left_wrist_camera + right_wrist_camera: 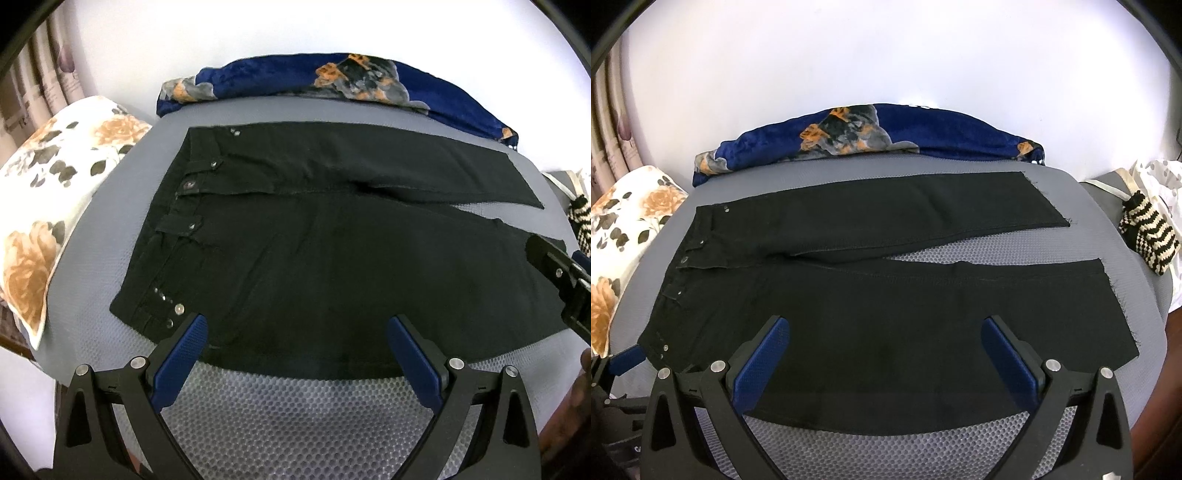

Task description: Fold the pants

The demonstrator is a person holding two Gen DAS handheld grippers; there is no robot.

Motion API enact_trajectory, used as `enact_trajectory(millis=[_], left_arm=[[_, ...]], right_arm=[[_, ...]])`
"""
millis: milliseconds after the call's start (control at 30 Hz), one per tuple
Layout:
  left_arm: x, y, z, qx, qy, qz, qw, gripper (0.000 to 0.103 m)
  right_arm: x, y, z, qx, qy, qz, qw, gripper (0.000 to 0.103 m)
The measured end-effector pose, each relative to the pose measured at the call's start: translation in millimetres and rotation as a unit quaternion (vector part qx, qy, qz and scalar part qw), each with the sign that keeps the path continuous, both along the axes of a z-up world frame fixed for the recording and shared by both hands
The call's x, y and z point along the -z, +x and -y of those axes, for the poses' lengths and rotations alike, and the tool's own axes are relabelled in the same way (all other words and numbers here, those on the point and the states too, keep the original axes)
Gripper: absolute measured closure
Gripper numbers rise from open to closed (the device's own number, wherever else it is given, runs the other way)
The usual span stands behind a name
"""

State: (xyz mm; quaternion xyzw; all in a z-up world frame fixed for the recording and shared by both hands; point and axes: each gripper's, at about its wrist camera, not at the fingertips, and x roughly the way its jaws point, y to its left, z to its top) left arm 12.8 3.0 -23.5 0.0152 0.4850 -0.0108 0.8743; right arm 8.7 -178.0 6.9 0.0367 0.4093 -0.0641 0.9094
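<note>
Black pants (314, 266) lie flat and unfolded on a grey mesh mat (295, 413), waistband to the left, both legs running right with a gap between them. They also show in the right wrist view (886, 325). My left gripper (297, 325) is open and empty, hovering over the near edge of the near leg close to the waist. My right gripper (884, 328) is open and empty, over the near leg's middle. The right gripper's body shows at the right edge of the left wrist view (561, 277); a left gripper fingertip (626, 360) shows at the lower left of the right wrist view.
A blue floral blanket (886, 136) lies bunched along the mat's far edge. A white floral pillow (48, 206) is at the left. A black-and-cream striped knit item (1148, 236) lies at the right. A white wall is behind.
</note>
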Motion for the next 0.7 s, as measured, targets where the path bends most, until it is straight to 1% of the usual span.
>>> enact_trajectory(millis=[133, 200, 433, 700], left_arm=[[-7.4, 3.2, 2.4, -0.001, 0.008, 0.023, 0.9997, 0.006], [-9.2, 6.7, 2.8, -0.001, 0.016, 0.027, 0.9995, 0.006], [-4.8, 18.3, 0.3, -0.005, 0.012, 0.012, 0.9999, 0.006], [-0.8, 23.5, 3.5, 0.0, 0.009, 0.005, 0.9999, 0.006]], right_arm=[[0.9, 3.7, 3.7, 0.003, 0.004, -0.003, 1.0, 0.0], [1.2, 4.8, 4.7, 0.008, 0.0, -0.001, 1.0, 0.0], [1.6, 6.5, 11.0, 0.009, 0.002, 0.007, 1.0, 0.0], [1.1, 7.9, 14.3, 0.012, -0.007, 0.011, 1.0, 0.0]])
